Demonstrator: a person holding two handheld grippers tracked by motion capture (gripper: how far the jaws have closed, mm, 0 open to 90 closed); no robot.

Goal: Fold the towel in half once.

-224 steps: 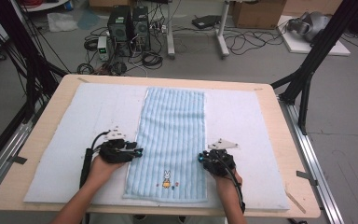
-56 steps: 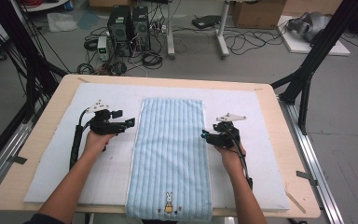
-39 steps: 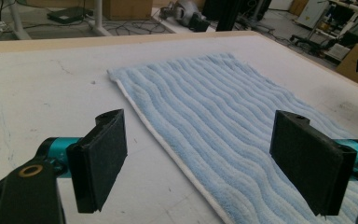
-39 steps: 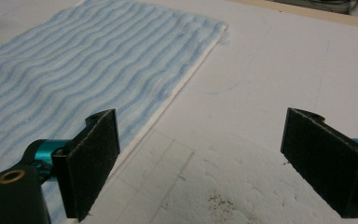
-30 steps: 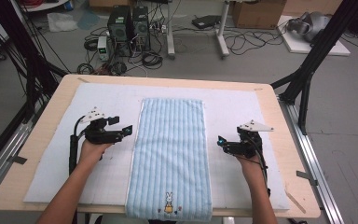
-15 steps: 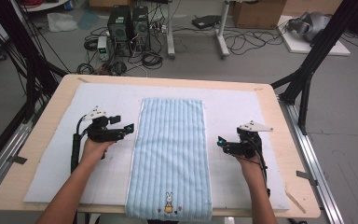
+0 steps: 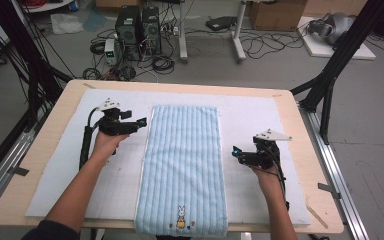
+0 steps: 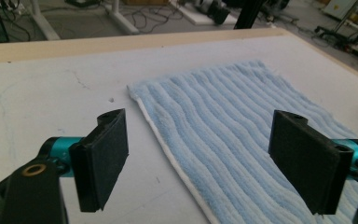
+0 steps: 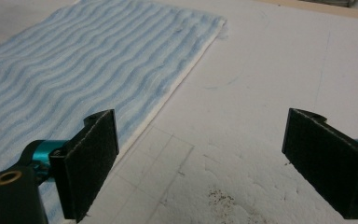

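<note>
Two grippers: both over the white mat, one on each long side of the towel, each held in a person's hand.
Left gripper (image 7: 141, 121): jaws spread wide and nothing between them; they have just been closing a little. It sits just beside the towel's left edge, near the far corner, pointing at the towel.
Left gripper view: the jaws straddle the towel's white-bound left edge from above, one over bare mat, the other over the stripes; the pads (image 8: 103, 158) are clear of the cloth.
Right gripper (image 7: 236, 151): jaws wide apart, holding nothing. It sits near the towel's right edge, about halfway along its length, a strip of mat showing between tip and cloth.
Right gripper view: one jaw hangs over the towel's edge, the other over bare mat with faint pencil grid lines and a few dark specks.
Towel (image 7: 182, 165): light blue with paler stripes running lengthwise, lying flat and spread out in the middle of the mat between the two grippers; its near end, with a small rabbit motif (image 7: 181, 213), droops over the near edge of the table.
White mat (image 7: 260, 112): under the towel, covering most of the tabletop.
Table (image 7: 300, 117): pale wood border showing around the mat.
Floor beyond the towel's far end: computer towers (image 7: 138, 25), loose cables, cardboard boxes.
</note>
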